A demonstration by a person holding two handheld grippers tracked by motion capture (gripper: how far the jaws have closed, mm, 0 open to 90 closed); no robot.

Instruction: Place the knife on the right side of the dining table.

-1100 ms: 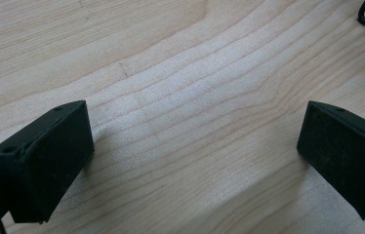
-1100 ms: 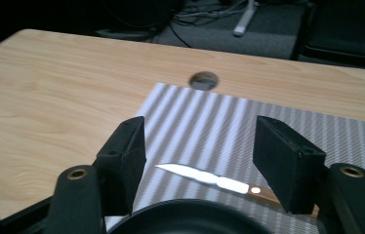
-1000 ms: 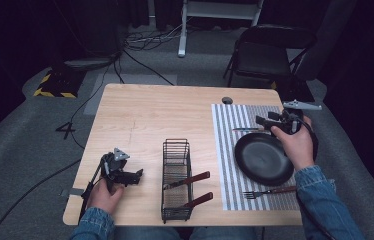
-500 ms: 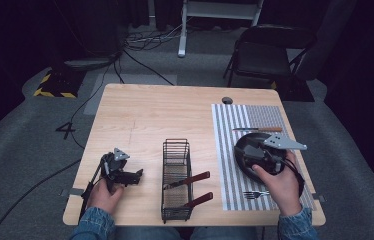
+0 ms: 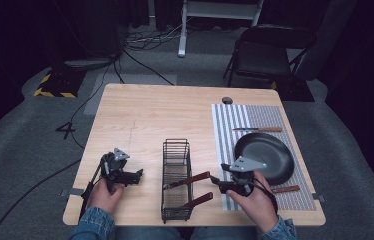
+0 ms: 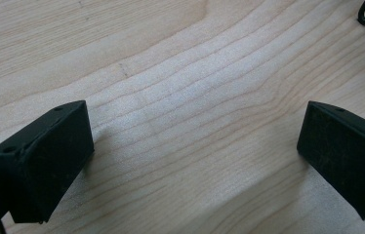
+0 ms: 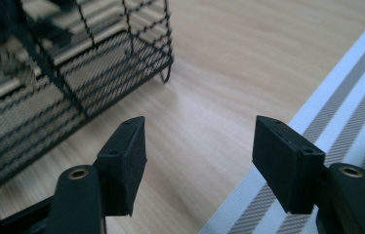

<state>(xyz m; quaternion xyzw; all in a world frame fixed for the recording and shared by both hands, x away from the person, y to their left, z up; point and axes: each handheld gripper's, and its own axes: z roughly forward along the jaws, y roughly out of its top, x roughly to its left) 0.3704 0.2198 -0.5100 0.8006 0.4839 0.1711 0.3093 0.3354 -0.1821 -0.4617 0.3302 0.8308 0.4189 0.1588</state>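
At the near edge of the pale wooden table (image 5: 175, 115), the person's sleeves are cut off by the bottom of the high view. The left gripper (image 6: 190, 161) rests low over bare wood, its jaws spread wide with nothing between them; a curl of black wire is clipped by the top right corner of its view. The right gripper (image 7: 197, 161) hangs over the seam between the wood and the grey-and-white striped placemat (image 7: 346, 92), its jaws also well apart and empty.

Just beyond it stands the black wire-mesh cutlery basket (image 5: 176, 180), blurred and cut off at the left in the right gripper view. Two red-brown handled utensils (image 5: 192, 179) lean out of it toward the right gripper; their working ends are lost in the mesh.

On the placemat lies the round black frying pan (image 5: 265, 156), near the right hand (image 5: 255, 202). A wooden-handled piece (image 5: 286, 189) is partly hidden beside it, and a wooden-handled knife (image 5: 259, 129) lies beyond.
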